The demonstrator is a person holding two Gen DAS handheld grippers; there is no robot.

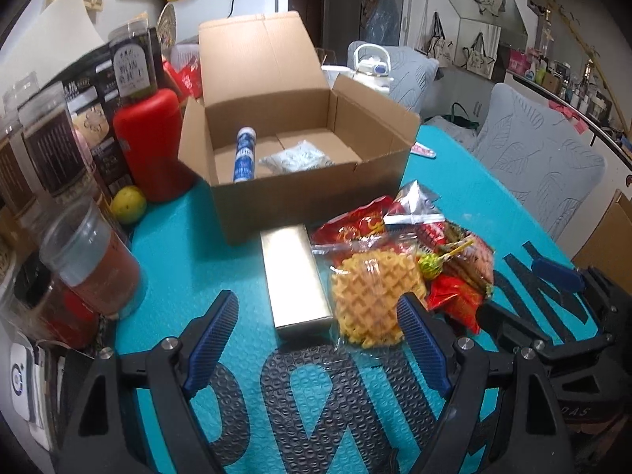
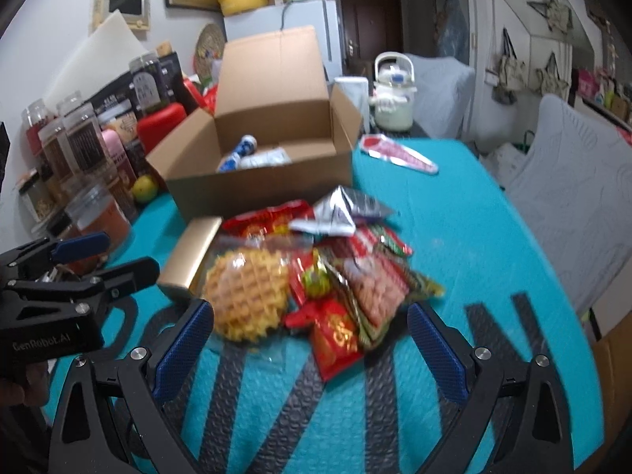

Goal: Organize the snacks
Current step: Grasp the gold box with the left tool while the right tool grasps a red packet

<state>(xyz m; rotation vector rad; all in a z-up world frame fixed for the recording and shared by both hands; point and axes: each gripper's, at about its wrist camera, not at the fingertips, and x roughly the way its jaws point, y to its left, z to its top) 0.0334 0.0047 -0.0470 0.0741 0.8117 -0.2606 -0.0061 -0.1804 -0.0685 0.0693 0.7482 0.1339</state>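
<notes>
1. You are working over a teal bubble-textured mat (image 1: 189,237) with big dark letters, on a table in a cluttered room with grey covered chairs behind
2. Only your right wrist view shows the whole red-and-silver packet (image 2: 399,154) lying alone on the mat right of the cardboard box (image 1: 316,193); the left view catches just its tip. The left view gives the sharper look into the open box, where a blue-and-white tube (image 1: 244,155) and a clear bag (image 1: 296,158) lie on the floor
3. The snack pile (image 2: 335,276) sits on the mat just in front of the box: a bagged waffle (image 1: 371,300), red wrappers, a silver pouch, and a gold box (image 1: 294,280) touching the waffle's left side
4. Jars, a red bottle (image 1: 152,142) and a lime crowd the left edge beside the box
5. Your left gripper (image 1: 316,339) tilts down with its jaws spread, gold box between them, gripping nothing. Your right gripper (image 2: 312,343) tilts down too, jaws wide around the pile's near edge, empty
</notes>
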